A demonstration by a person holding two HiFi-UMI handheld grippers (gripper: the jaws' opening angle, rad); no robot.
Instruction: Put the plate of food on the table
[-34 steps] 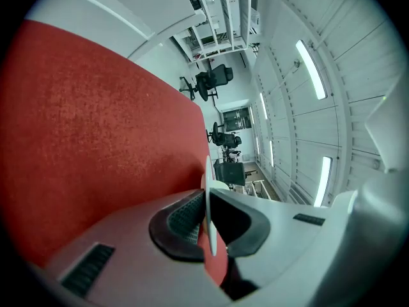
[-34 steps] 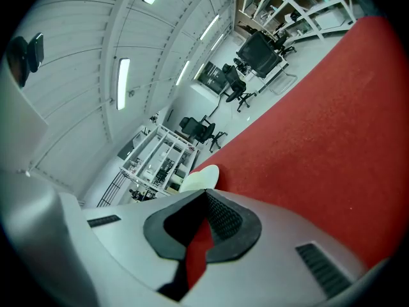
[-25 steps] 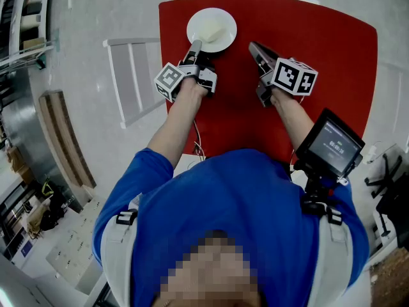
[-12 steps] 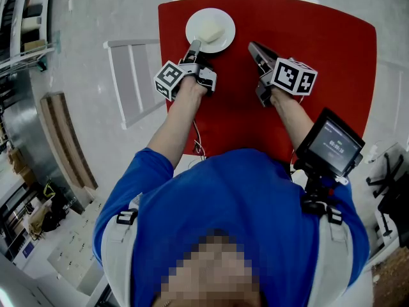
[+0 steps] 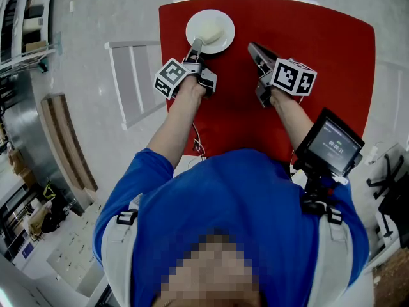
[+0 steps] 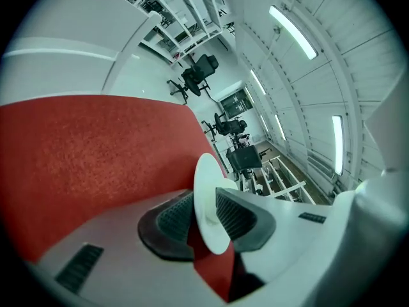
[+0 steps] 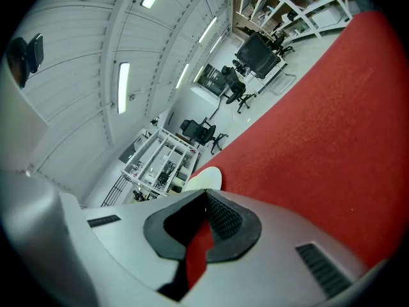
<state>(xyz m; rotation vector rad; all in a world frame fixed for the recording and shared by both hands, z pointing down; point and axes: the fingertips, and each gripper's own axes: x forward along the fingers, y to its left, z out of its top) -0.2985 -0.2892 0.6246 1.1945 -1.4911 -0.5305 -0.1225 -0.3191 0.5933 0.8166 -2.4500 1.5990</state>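
White plate rim inside opening left hand-held gripper; right hand-held gripper seemingly closed.

**Visibility findings: plate, food, table edge, screen**

The left gripper, its jaws opening with the rim of the plate between them, covers the near part of that rim from above. In its own view the plate stands edge-on, so I cannot see the food. From the head view the food is a pale lump, too small to identify. Past the right gripper tips, only a sliver of plate shows. Behind both grippers, the person's torso hides the near edge of the table. I cannot read the print on the screen.
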